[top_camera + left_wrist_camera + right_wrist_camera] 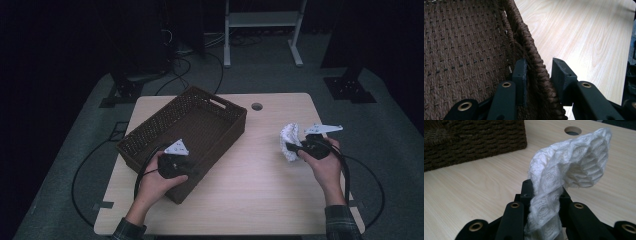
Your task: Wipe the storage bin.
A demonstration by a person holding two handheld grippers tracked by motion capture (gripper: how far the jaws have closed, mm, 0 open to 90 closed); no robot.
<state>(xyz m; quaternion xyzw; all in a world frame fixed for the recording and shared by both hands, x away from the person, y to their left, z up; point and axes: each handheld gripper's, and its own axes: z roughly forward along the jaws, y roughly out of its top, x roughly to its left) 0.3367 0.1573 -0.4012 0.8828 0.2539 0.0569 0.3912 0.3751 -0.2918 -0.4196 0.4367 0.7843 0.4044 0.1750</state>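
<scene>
Holding white cloth (290,142) pinched in right gripper (296,148), at 3 o'clock above table (260,185) | left gripper (539,75) clamped basket (150,132) rim, 9 o'clock | step: carry to basket | next: swing toward 10 o'clock, clear the wall, release inside.

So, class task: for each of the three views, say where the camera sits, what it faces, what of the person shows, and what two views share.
High view: above the person's side, looking down on the table; both forearms, left gripper, right gripper.
Left gripper view: on that gripper, looking along the basket wall between its jaws.
Right gripper view: on that gripper, jaws clamping the white cloth, facing the basket's outer wall.
Shared: basket and tabletop show in both gripper views.
</scene>
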